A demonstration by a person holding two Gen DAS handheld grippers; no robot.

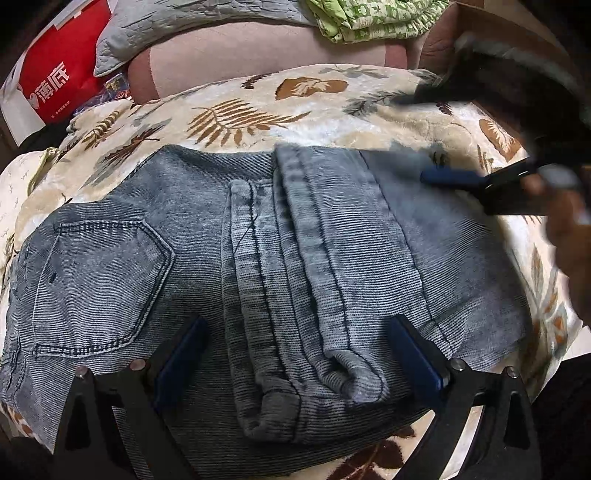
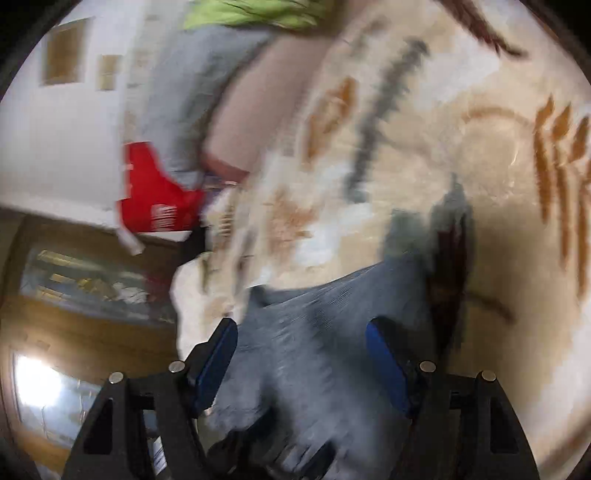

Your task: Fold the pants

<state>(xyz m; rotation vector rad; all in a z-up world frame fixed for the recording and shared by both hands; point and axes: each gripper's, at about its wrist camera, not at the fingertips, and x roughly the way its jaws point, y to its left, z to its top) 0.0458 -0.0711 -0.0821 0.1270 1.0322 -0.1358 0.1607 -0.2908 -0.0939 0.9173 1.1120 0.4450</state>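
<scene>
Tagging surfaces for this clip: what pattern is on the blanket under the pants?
Cream blanket printed with brown and grey leaves, clearest in the left wrist view.

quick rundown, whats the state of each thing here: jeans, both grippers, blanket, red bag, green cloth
jeans: folded over, legs doubled across the seat, lying on the blanket
left gripper: open, jaws wide over the folded jeans, gripping nothing
right gripper: open, blurred, denim between the jaws but not pinched
blanket: spread out under the jeans
red bag: lying beside the blanket, far left
green cloth: bunched up behind the blanket
</scene>
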